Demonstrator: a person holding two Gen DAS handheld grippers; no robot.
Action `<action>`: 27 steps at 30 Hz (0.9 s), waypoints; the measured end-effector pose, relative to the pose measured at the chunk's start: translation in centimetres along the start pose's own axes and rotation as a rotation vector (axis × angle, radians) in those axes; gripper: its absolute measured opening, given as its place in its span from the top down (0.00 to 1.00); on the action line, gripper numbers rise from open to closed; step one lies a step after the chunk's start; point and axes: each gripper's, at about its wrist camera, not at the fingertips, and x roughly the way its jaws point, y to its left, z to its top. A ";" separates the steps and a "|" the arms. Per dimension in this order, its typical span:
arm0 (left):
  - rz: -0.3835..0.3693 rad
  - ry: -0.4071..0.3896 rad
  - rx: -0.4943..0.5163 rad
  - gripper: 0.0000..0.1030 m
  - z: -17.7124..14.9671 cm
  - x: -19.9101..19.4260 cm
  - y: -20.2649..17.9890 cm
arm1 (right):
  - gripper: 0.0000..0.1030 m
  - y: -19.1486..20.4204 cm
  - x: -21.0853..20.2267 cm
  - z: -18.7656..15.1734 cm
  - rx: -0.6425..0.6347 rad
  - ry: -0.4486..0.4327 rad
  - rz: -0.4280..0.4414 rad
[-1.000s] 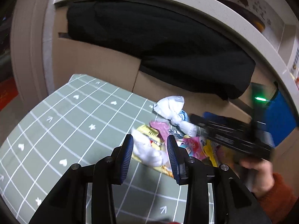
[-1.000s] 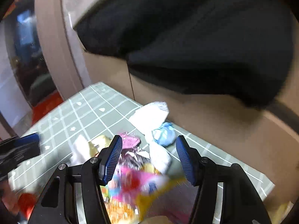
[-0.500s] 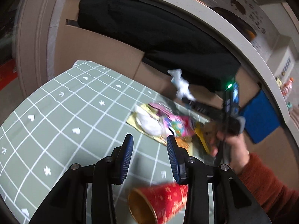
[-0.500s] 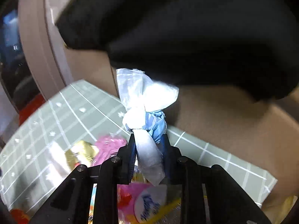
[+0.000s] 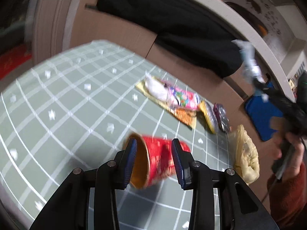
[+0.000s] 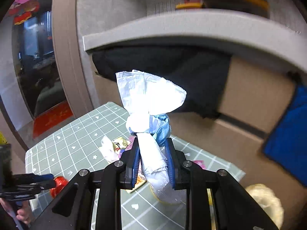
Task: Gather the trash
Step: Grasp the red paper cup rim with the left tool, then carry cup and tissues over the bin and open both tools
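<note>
Right tongs (image 6: 152, 163) have just clamped down on a knotted white plastic bag (image 6: 149, 103), held up off the green checked tabletop (image 5: 57, 105). Left tongs (image 5: 154, 161) are about half open, jaws either side of a red paper cup (image 5: 159, 161) lying tipped over; can't tell if they touch. Snack wrappers (image 5: 182, 99) sit farther back.

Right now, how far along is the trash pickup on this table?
Nothing looks finished yet. In hand: the right hand-held gripper is shut on the knotted white plastic bag, lifted off the table. The left hand-held gripper is open around the tipped red paper cup, not gripping. Left: the snack wrappers and the yellowish bag on the checked tablecloth.
</note>
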 end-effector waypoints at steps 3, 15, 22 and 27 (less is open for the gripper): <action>-0.010 0.024 -0.049 0.64 -0.9 0.3 0.1 | 0.78 0.0 -2.5 0.0 -0.008 -0.018 -0.012; 0.002 -0.035 0.124 0.97 -0.4 -0.7 -6.6 | 0.78 -0.9 -7.3 -3.0 -0.002 -0.047 -0.015; -0.010 -0.108 0.252 0.97 0.2 -3.1 -11.9 | 0.78 -2.0 -10.0 -4.4 0.031 -0.070 -0.021; -0.046 -0.172 0.340 0.97 0.1 -5.2 -15.9 | 0.78 -2.7 -12.9 -4.3 0.028 -0.124 -0.062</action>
